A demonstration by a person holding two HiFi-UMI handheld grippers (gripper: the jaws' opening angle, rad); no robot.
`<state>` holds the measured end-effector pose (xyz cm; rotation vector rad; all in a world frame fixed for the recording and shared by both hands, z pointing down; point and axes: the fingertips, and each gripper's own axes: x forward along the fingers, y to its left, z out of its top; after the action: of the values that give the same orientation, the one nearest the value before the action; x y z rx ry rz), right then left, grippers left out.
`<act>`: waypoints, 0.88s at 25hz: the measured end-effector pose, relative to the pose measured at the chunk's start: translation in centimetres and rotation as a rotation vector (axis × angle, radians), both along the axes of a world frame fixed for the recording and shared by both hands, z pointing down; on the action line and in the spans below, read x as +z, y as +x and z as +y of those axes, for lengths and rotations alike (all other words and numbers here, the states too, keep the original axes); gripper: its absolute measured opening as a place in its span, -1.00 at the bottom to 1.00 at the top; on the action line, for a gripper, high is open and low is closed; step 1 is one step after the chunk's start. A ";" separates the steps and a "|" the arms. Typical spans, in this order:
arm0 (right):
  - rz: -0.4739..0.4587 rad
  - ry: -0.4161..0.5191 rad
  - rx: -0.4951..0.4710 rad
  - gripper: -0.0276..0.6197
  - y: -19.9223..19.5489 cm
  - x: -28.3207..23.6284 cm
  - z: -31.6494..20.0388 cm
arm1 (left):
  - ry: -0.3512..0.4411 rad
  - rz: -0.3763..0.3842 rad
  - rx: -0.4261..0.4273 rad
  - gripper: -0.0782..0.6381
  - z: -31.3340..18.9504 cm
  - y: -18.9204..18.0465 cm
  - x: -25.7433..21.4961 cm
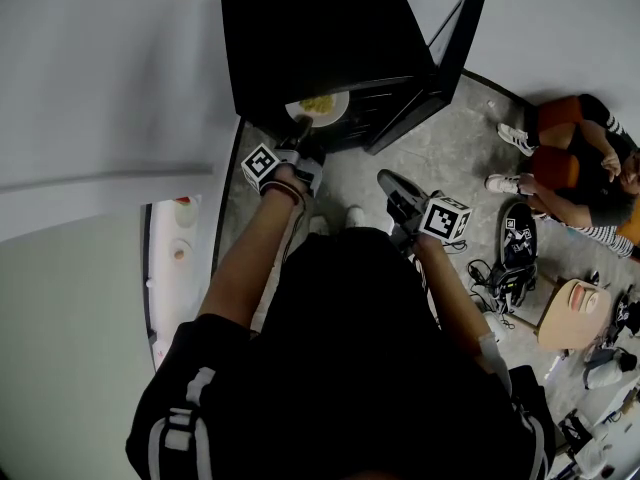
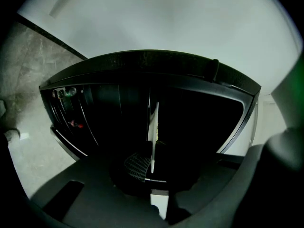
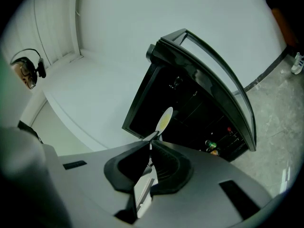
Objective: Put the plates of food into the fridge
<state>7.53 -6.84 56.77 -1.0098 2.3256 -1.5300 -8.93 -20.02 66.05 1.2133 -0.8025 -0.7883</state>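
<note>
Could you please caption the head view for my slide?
Left gripper holds a plate of food at the open fridge.

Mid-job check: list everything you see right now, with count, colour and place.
fridge: one, black, door open, on the floor against the white wall.
plate of food: one, white with yellow food, at the fridge opening.
small items: a few, green, orange and red, low on the fridge's door side; too small to name.
seated person: one, orange and black clothes, striped socks, white shoes, on the floor to the right.
gear with cables: a cluster, black, on the floor to the right.
board: one, tan, beyond the cables.
left gripper: black jaws shut on the plate's rim.
right gripper: black jaws together, empty, back from the fridge.
</note>
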 end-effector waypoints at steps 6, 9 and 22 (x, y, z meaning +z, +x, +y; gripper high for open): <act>0.003 0.005 0.009 -0.84 0.0 -0.4 0.0 | 0.006 0.022 -0.012 -0.69 -0.4 0.1 -1.4; 0.000 0.007 0.008 -0.84 -0.2 -0.5 0.0 | 0.008 0.017 -0.010 -0.69 -0.8 0.0 -1.1; -0.002 0.008 0.001 -0.84 -0.4 -0.3 0.0 | 0.044 0.044 -0.022 -0.58 -1.4 0.2 -2.1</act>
<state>7.16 -6.85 56.47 -1.0072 2.3283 -1.5189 -8.72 -21.44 63.99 1.2237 -0.7675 -0.8519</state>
